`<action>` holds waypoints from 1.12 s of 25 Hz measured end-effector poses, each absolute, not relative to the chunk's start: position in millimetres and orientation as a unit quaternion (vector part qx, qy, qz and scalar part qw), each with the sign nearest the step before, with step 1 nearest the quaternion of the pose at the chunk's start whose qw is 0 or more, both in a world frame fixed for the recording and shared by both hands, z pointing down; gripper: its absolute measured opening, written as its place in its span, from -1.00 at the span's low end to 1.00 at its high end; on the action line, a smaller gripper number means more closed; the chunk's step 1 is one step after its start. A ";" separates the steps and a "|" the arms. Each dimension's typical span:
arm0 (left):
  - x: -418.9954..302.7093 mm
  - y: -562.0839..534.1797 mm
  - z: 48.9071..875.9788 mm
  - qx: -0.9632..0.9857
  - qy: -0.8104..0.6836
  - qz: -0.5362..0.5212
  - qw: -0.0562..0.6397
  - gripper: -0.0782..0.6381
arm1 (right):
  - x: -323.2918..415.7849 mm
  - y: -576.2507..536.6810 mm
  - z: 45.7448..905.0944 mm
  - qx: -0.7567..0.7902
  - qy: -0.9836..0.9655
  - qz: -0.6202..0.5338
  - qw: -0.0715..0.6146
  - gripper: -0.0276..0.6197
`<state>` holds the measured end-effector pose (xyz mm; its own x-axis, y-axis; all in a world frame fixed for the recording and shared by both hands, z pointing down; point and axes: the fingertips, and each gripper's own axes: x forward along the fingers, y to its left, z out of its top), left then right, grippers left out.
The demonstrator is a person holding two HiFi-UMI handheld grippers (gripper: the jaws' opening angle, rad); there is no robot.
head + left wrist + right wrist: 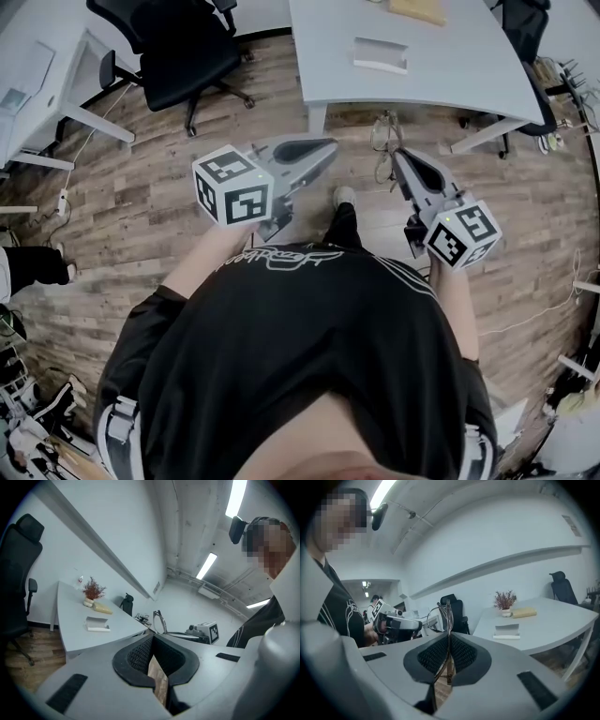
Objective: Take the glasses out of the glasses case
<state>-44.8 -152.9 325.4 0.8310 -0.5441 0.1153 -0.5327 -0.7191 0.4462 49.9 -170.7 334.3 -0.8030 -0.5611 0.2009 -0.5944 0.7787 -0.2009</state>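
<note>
I stand on a wood floor, both grippers held up in front of me. My right gripper (401, 155) (448, 638) is shut on thin wire-framed glasses (382, 141) (441, 615), which stick up from between its jaws. In the left gripper view the glasses (161, 620) show above the right gripper (205, 631). My left gripper (323, 148) (153, 638) is shut, with nothing in it and only a sliver of floor visible between the pads. A white glasses case (380, 53) (97, 624) (506, 631) lies open on the grey table (450, 70), apart from both grippers.
A black office chair (178, 56) stands at the left of the table, another (525, 28) at its far right. A small red plant (92, 591) and a yellowish object (102, 608) sit at the table's far end. Cables and clutter lie along the floor's edges.
</note>
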 end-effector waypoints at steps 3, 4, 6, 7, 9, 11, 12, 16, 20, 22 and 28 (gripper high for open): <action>-42.2 -147.4 326.8 0.927 -0.289 -0.011 0.238 -0.76 | 52.8 -163.0 337.3 0.304 -0.941 0.138 0.058 -0.88; -40.5 -145.9 328.3 0.928 -0.288 -0.008 0.238 -0.76 | 53.2 -160.7 338.0 0.305 -0.941 0.137 0.059 -0.88; -37.6 -143.7 331.2 0.929 -0.285 -0.001 0.238 -0.76 | 52.9 -156.7 339.6 0.306 -0.940 0.136 0.060 -0.88; -36.8 -142.8 332.0 0.929 -0.285 0.002 0.236 -0.76 | 52.4 -155.1 340.6 0.305 -0.940 0.137 0.059 -0.88; -36.4 -140.8 331.6 0.930 -0.287 0.005 0.230 -0.76 | 51.0 -152.0 342.2 0.303 -0.941 0.138 0.058 -0.88; -37.0 -138.5 330.2 0.931 -0.289 0.007 0.225 -0.76 | 49.6 -148.8 342.2 0.298 -0.943 0.142 0.054 -0.88; -37.2 -137.3 330.3 0.931 -0.290 0.009 0.222 -0.76 | 49.4 -147.2 341.6 0.295 -0.943 0.145 0.049 -0.88; -35.1 -133.9 334.4 0.930 -0.294 0.021 0.218 -0.76 | 51.8 -142.0 341.7 0.291 -0.944 0.150 0.040 -0.88; -28.5 -130.7 333.5 0.932 -0.290 0.022 0.217 -0.76 | 56.4 -138.2 345.2 0.295 -0.942 0.150 0.043 -0.88; -25.1 -129.2 333.9 0.932 -0.289 0.024 0.216 -0.76 | 59.0 -137.2 347.0 0.296 -0.942 0.153 0.041 -0.88; -25.1 -120.7 340.7 0.929 -0.291 0.027 0.227 -0.76 | 59.3 -130.7 349.4 0.292 -0.943 0.157 0.040 -0.88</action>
<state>-25.1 -120.7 340.7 0.8287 -0.5289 0.1829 -0.5536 -0.7271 0.4060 59.3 -130.7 349.4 -0.8261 -0.5381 0.1671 -0.5633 0.7804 -0.2716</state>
